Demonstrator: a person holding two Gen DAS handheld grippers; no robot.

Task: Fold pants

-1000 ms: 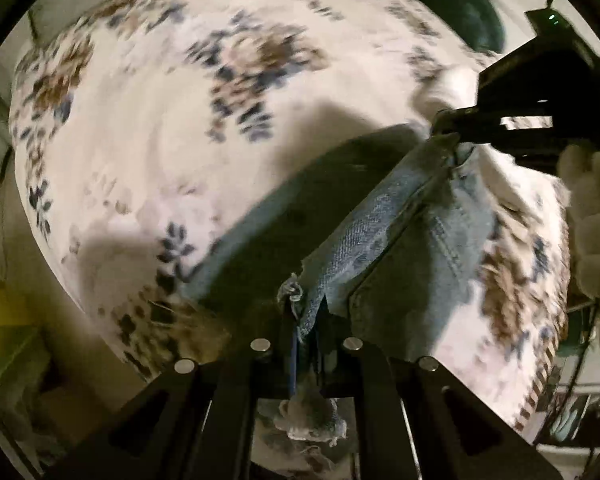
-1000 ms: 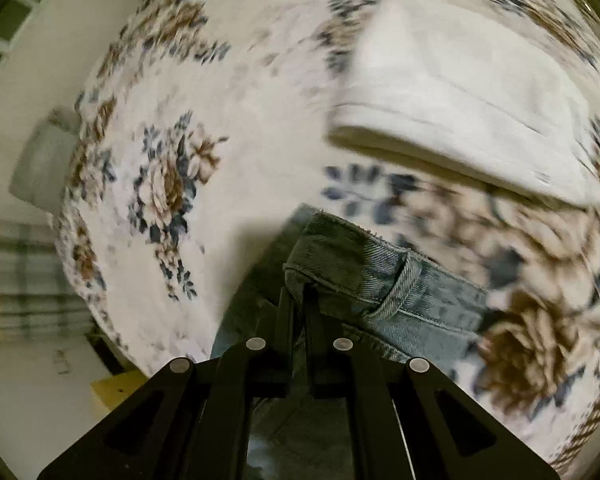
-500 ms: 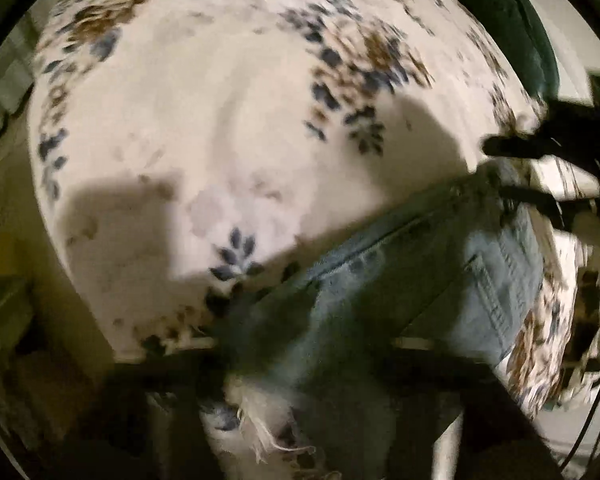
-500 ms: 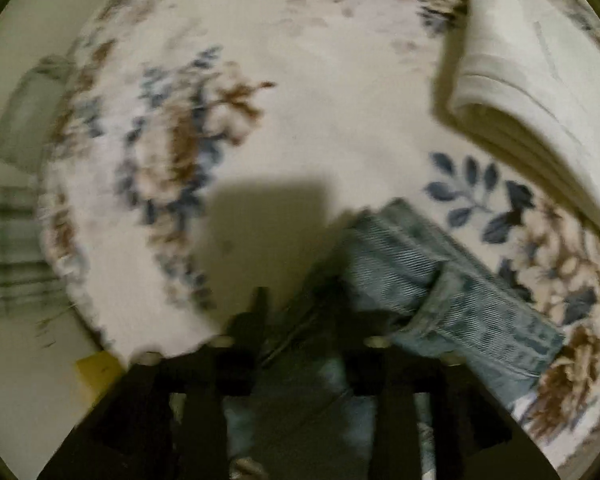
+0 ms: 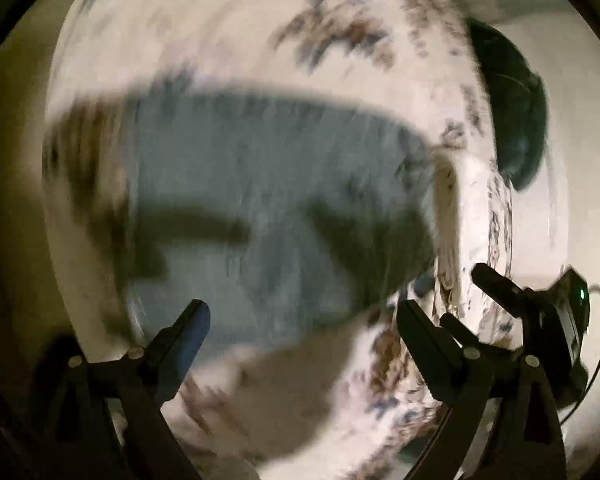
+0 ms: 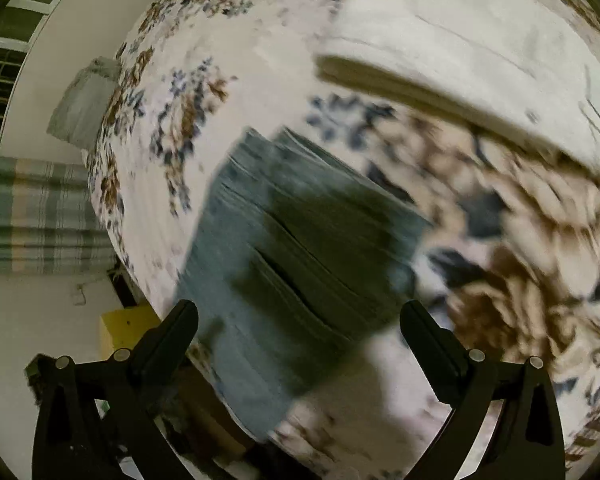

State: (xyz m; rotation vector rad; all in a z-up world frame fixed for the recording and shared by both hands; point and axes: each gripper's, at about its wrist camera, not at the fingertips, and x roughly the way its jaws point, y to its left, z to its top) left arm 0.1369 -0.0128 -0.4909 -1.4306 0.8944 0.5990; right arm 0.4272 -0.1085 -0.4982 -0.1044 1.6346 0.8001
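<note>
a floral blanket point(image 6: 260, 80) is spreading under everything. the folded denim pants point(image 6: 292, 248) are lying flat on it, beside a folded white cloth point(image 6: 460, 52). the left gripper point(image 5: 302, 318) and right gripper point(image 6: 298, 320) are hanging above the pants, fingers spread wide, pinching nothing.

pants point(image 5: 260, 208) smeared by motion blur, floral bedspread point(image 6: 512, 216) pattern blurred, folded white cloth point(image 6: 480, 52) cut off
</note>
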